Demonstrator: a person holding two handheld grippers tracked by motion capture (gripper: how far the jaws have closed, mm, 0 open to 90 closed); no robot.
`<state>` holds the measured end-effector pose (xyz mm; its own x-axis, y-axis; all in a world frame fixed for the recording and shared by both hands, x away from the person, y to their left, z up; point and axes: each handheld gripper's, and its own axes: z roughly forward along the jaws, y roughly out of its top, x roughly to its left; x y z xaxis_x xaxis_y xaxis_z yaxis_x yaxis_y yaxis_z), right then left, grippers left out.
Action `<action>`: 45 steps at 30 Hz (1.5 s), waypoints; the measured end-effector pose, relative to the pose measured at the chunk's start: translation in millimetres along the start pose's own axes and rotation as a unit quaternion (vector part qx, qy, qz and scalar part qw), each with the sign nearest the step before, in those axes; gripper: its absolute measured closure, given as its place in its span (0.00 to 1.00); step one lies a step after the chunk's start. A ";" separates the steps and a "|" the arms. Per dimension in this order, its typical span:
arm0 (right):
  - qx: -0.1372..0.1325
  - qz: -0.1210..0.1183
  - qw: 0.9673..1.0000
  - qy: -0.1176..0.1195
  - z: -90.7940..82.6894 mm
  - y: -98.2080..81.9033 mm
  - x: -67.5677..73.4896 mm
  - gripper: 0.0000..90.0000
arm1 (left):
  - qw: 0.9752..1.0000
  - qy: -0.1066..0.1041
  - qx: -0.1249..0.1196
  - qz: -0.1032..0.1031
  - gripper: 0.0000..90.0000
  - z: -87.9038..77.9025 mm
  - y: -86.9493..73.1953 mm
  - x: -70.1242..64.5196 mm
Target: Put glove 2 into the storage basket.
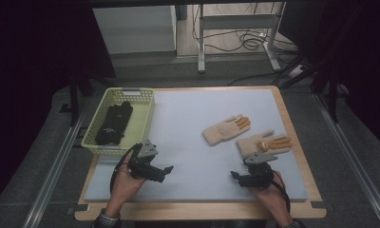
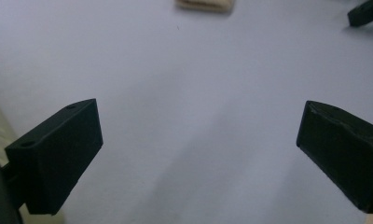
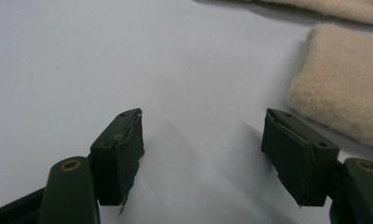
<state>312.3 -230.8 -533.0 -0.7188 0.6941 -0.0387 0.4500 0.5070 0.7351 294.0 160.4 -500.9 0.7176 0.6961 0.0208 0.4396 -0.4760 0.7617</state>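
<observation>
Two knit gloves (image 1: 224,128) (image 1: 263,143) lay flat on bench (image 1: 188,142), near right tool (image 1: 239,176). Both tools, left tool (image 1: 165,171) too, gaped wide, empty. Gloves looked soft, light, floppy; cuff edge seemed best pinch spot.

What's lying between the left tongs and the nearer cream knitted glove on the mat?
Nothing: in the high view, only bare pale blue mat lies between the left tongs and the nearer cream knitted glove. The left gripper view shows the same bare stretch.

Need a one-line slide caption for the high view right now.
Two open grippers over a grey mat, two beige gloves ahead, basket at left.
</observation>
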 end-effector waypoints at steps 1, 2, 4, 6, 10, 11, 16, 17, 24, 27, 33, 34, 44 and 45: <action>0.000 0.000 1.000 0.000 0.0 0.0 0.0 0.32 | 1.000 0.002 0.004 0.001 0.00 4.5 -4.3 -1.6; 0.000 0.000 1.000 0.000 0.0 0.0 0.1 0.32 | 1.000 0.004 0.009 0.001 0.00 7.8 -7.5 -2.4; 0.000 0.000 1.000 0.000 0.0 0.0 0.0 0.32 | 1.000 0.011 0.019 0.000 0.00 13.9 -14.1 -3.1; 0.000 0.000 1.000 0.000 0.0 0.0 0.0 0.32 | 1.000 0.013 0.024 -0.005 0.00 17.2 -19.3 -2.8; 0.000 0.001 1.000 0.000 0.0 0.1 0.1 0.32 | 0.999 0.018 0.042 -0.014 0.00 23.4 -32.4 0.0; 0.000 0.001 1.000 0.000 0.0 0.1 0.1 0.32 | 0.999 0.018 0.045 -0.016 0.00 24.2 -34.0 0.4; -0.001 0.001 1.000 0.000 -0.1 0.1 0.1 0.32 | 0.998 0.005 0.049 -0.043 0.00 29.1 -41.7 5.8; -0.001 0.001 1.000 -0.001 -0.1 0.1 0.4 0.32 | 0.998 0.003 0.050 -0.049 0.00 29.2 -41.8 6.4; 0.000 0.026 1.000 0.004 1.3 4.8 1.9 0.31 | 0.998 0.004 0.049 -0.046 0.00 29.6 -42.0 6.5; 0.000 0.025 1.000 0.004 2.2 10.3 2.2 0.31 | 0.998 0.004 0.049 -0.046 0.00 29.6 -42.1 6.5; -0.012 0.029 0.999 -0.012 6.2 47.3 -8.5 0.28 | 0.998 0.005 0.049 -0.048 0.00 29.6 -42.3 6.1; -0.015 0.031 0.999 -0.014 7.6 53.1 -11.3 0.28 | 0.998 0.005 0.049 -0.048 0.00 29.5 -42.3 6.0; -0.013 0.082 0.994 -0.072 40.2 96.2 -54.4 0.26 | 0.998 0.004 0.048 -0.047 0.00 29.5 -42.4 6.3; -0.013 0.082 0.994 -0.072 40.2 96.2 -54.4 0.26 | 0.998 0.004 0.048 -0.047 0.00 29.5 -42.4 6.3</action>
<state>416.0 -199.3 -487.4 -0.5529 0.8332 -0.0121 0.5396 0.3690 0.7567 295.8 169.1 -552.2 0.6668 0.7440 -0.0419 0.5548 -0.4581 0.6946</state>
